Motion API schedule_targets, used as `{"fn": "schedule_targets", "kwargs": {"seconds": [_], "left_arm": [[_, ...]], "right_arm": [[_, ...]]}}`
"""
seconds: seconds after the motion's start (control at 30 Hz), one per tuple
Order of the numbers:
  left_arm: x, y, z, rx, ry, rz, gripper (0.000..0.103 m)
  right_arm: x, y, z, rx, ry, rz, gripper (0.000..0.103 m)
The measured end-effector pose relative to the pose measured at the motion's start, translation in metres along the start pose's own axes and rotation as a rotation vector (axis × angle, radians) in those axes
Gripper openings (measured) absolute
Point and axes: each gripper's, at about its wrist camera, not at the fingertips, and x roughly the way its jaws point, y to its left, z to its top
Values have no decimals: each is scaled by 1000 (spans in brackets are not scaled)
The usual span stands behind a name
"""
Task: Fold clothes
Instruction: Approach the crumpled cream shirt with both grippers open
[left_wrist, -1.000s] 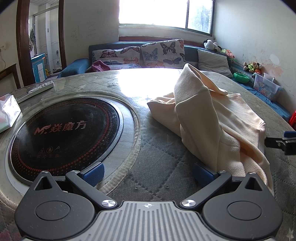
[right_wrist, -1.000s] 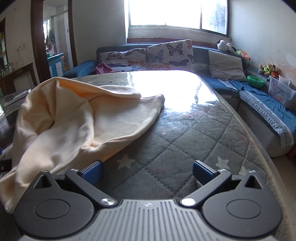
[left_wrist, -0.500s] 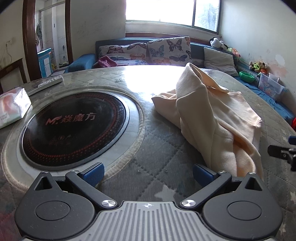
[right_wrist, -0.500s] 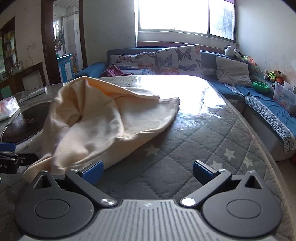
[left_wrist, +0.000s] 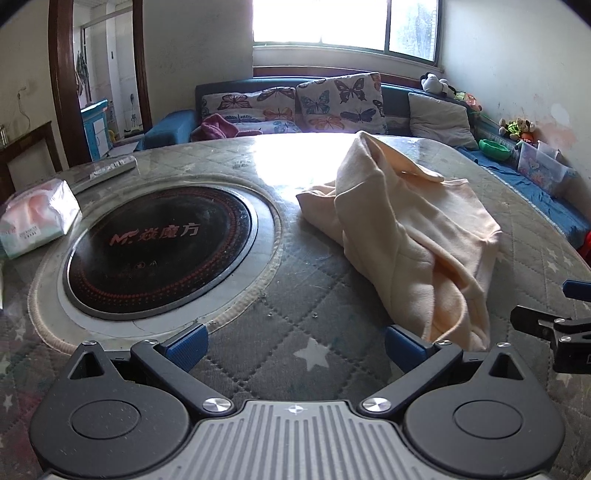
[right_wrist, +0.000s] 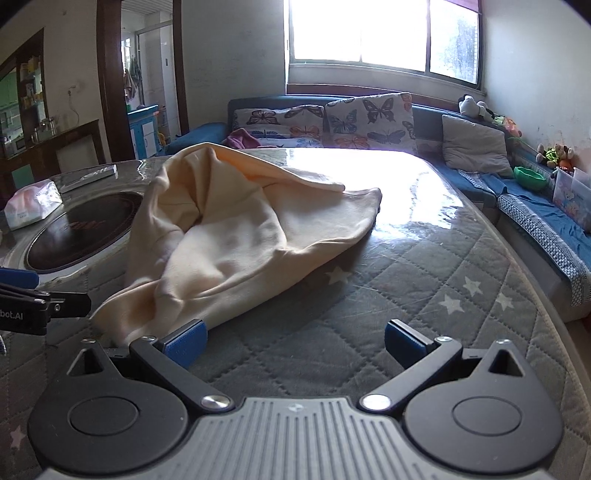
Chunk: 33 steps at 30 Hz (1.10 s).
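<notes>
Presently: cream garment (left_wrist: 413, 236) crumpled mid-counter (left_wrist: 303, 314), long axis toward window | left gripper (left_wrist: 295, 341) released, hem lower right | right gripper (right_wrist: 293, 341) released, hem lower left, nearer.

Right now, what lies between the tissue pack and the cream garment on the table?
In the left wrist view, the round black cooktop lies between the tissue pack and the cream garment.

The round black glass cooktop (left_wrist: 159, 254) at ten o'clock bore red "M" and "焱魔方"; the black left gripper (right_wrist: 22, 295) read "bot.AI".
</notes>
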Motion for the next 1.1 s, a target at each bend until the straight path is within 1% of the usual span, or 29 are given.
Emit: {"fn": "schedule_targets", "kwargs": {"seconds": [0.47,1.1], "left_arm": [[-16,-11,-9,21,2,9,103],[-24,-19,-10,45,1,12,103]], "right_arm": [[-21,8,-7,11,-19,4,103],[-27,18,-7,1,-21,0,103]]}}
